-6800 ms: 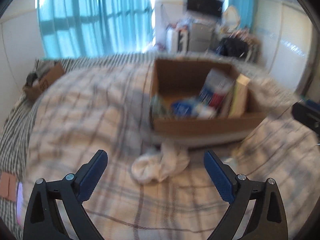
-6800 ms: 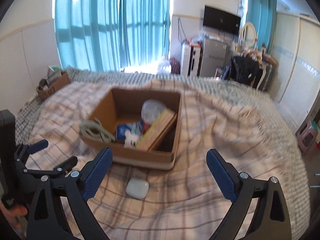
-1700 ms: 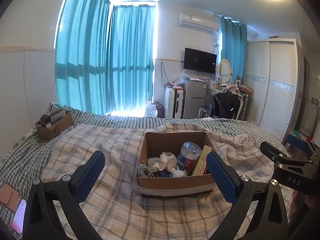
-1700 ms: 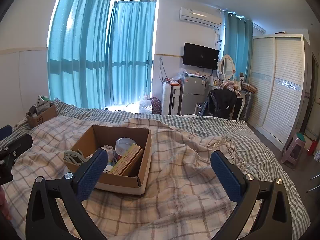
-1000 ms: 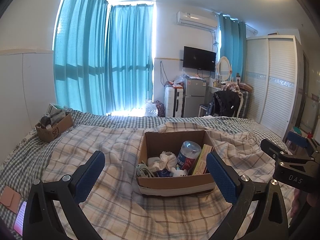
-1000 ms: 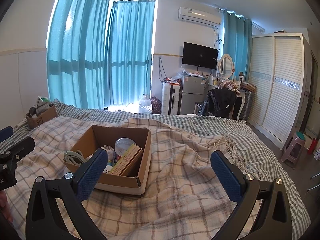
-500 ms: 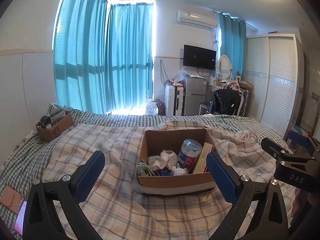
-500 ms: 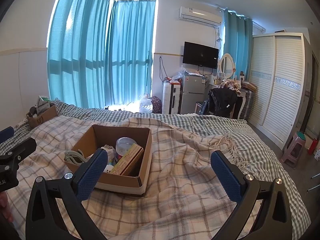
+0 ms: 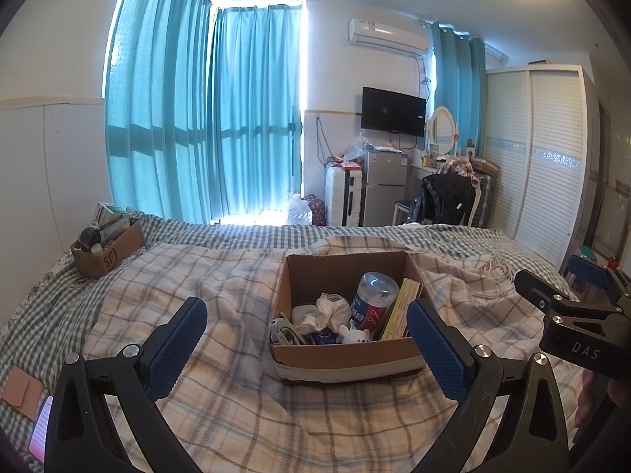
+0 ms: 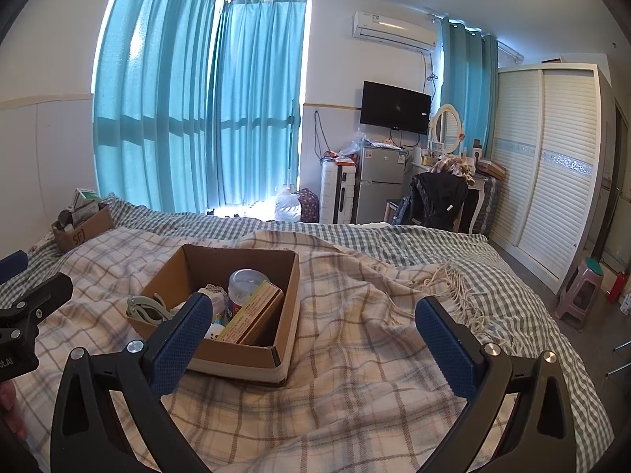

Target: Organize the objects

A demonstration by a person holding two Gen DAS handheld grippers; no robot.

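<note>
Left wrist view: my left gripper (image 9: 305,333) fingers (image 9: 177,349) are spread wide, empty, above the bed (image 9: 221,276). Right gripper (image 10: 313,333) likewise gapes empty. Cardboard box (image 9: 347,360) sits ahead on the plaid blanket (image 10: 374,315), filled with a bottle (image 9: 374,299) and white cloth (image 9: 327,311).

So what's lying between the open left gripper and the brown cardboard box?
Only plaid blanket lies between left gripper and cardboard box, per left wrist view.

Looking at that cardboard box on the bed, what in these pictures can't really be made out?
- Cardboard box floor: left view, hidden under its contents.
- White sock: right view, largely behind the right gripper finger.
- Yellow carton print: too small.
- Small box contents: too far.
</note>
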